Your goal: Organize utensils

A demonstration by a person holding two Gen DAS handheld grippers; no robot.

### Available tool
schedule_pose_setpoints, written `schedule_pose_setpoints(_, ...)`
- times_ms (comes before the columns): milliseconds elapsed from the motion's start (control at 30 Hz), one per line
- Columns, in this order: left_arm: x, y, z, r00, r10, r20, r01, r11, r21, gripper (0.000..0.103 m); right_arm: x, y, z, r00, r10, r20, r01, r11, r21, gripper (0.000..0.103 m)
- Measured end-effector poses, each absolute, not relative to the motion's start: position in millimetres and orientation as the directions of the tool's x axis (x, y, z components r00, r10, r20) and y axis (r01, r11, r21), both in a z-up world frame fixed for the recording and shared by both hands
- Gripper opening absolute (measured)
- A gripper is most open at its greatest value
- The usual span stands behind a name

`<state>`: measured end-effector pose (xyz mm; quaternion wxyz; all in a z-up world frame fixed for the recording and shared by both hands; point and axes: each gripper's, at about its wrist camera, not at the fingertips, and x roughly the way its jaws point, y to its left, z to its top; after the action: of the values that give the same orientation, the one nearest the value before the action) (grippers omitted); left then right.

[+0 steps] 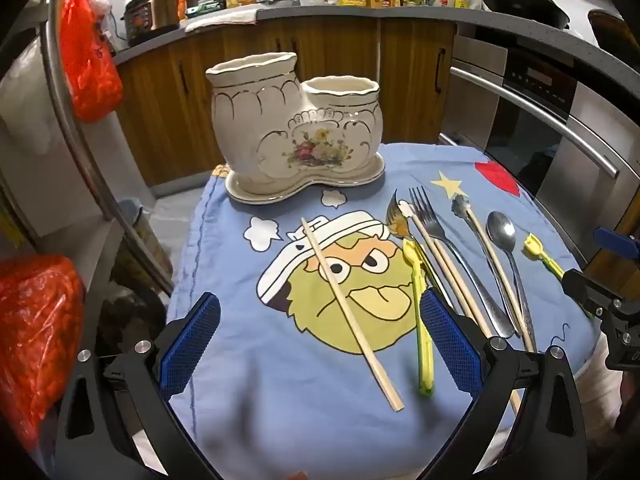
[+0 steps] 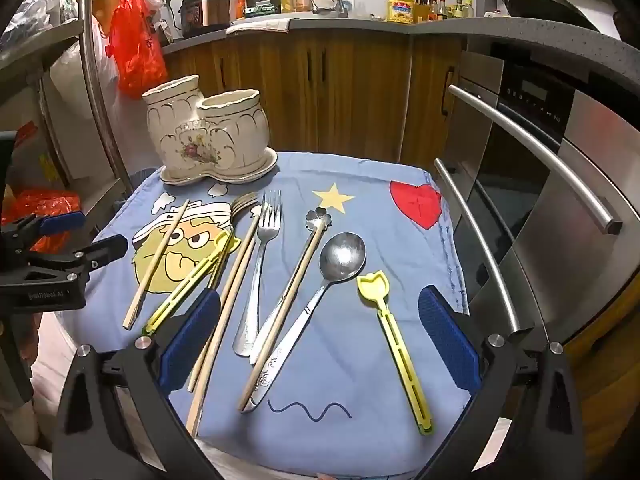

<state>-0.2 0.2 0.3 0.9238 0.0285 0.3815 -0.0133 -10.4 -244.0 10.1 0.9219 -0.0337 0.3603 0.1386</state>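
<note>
Stock on hand, nothing yet sorted. We hold the left tool (image 1: 320,344) with its jaws spread wide and empty, and the right tool (image 2: 318,344) likewise spread and empty; both hover low over the near edge of the blue cartoon cloth (image 1: 280,408) covering the tabletop. Ahead of the left tool and beyond all the utensils stands the twin-cup ceramic holder (image 1: 296,128) on its saucer, both cups showing nothing inside from these views. Between the left tool's fingers lie a single wooden chopstick (image 1: 348,308) and a yellow-handled fork (image 1: 420,308). Between the right tool's fingers lie a steel fork (image 2: 260,264), a flower-topped stick (image 2: 296,280), a steel spoon (image 2: 328,280) and a yellow tulip-ended pick (image 2: 394,340); two further chopsticks (image 2: 230,300) pass under its left finger. We judge the task at its start: every utensil is on the cloth, all remain to be lifted and dropped into the holder.
</note>
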Motion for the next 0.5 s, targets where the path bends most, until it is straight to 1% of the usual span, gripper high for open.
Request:
schedule_pose_setpoints(267, 2.4, 0.7, 2.0, 0.709, 0.005, -0.705, 0.047, 0.997, 0.054, 0.099, -9.9, -244.4, 7.9, 0.710, 0.239, -0.662, -0.284, 0.958, 0.041, 0.098)
schedule_pose_setpoints(300, 2.6, 0.3, 1.8, 0.709, 0.007, -0.705, 0.046, 0.997, 0.056, 0.099, -2.0, -239.9, 9.9, 0.696, 0.231, -0.680, -0.284, 0.958, 0.036, 0.098)
schedule_pose_setpoints(500, 2.5, -1.0, 4.0, 0.715, 0.014, -0.699, 0.046, 0.997, 0.067, 0.099, -6.6, -242.7, 9.8, 0.697, 0.230, -0.679, -0.287, 0.958, 0.029, 0.098)
